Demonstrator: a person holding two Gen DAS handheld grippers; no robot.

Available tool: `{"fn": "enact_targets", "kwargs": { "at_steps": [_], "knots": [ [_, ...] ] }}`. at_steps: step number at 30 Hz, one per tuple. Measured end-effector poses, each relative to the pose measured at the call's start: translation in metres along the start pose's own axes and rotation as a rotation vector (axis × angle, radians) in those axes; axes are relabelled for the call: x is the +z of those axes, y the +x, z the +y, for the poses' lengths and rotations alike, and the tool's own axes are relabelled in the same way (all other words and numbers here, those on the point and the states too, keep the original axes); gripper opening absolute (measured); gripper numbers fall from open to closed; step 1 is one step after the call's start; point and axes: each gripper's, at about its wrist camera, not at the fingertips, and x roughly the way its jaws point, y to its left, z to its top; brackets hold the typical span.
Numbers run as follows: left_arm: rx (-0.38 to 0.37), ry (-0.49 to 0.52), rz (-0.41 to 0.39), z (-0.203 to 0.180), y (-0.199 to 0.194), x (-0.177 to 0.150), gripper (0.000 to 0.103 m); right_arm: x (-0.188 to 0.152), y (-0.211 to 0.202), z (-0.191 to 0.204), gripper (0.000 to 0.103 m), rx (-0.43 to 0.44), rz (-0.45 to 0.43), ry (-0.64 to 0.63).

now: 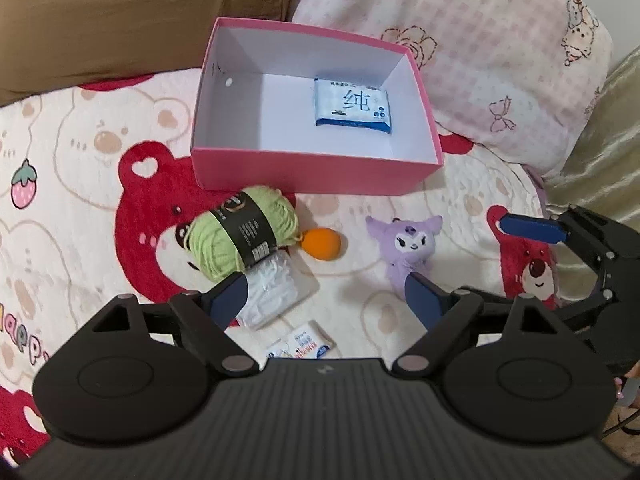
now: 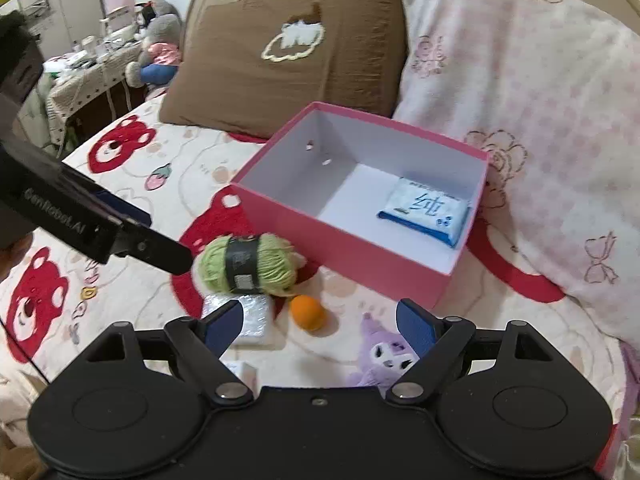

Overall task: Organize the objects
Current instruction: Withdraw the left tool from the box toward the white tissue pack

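Observation:
A pink box (image 1: 316,172) (image 2: 340,240) stands open on the bear-print blanket, with a blue tissue pack (image 1: 352,106) (image 2: 424,212) lying inside. In front of it lie a green yarn ball (image 1: 240,240) (image 2: 248,264), an orange egg-shaped sponge (image 1: 322,243) (image 2: 308,312), a purple plush toy (image 1: 408,244) (image 2: 384,356), a clear bag of white pieces (image 1: 276,288) (image 2: 252,320) and a small packet (image 1: 306,346). My left gripper (image 1: 324,292) hangs open above these, holding nothing. My right gripper (image 2: 320,316) is open and empty too, over the sponge and plush.
A brown pillow (image 1: 140,20) (image 2: 288,52) and a pink patterned pillow (image 1: 460,60) (image 2: 520,100) lean behind the box. In the right wrist view the bed's edge runs along the left, with a cluttered table and plush toys (image 2: 156,52) beyond it.

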Motion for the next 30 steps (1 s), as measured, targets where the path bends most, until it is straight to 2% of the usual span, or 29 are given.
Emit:
{"fn": "enact_targets", "kwargs": {
  "at_steps": [13,19,25,30],
  "knots": [
    [-0.020,0.037,0.057,-0.013,0.006,-0.024,0.085,-0.026,-0.006,0.035,0.087,0.096,-0.016,-0.125],
    [-0.007,0.061,0.074,-0.014,0.010,-0.038,0.085,-0.037,-0.004,0.044,0.087,0.120,0.011,-0.138],
    [0.057,0.114,0.124,-0.009,0.023,-0.060,0.085,-0.052,0.005,0.054,0.087,0.129,0.037,-0.179],
    [0.044,0.094,0.159,0.000,0.030,-0.073,0.084,-0.060,0.018,0.060,0.087,0.164,0.077,-0.182]
  ]
}}
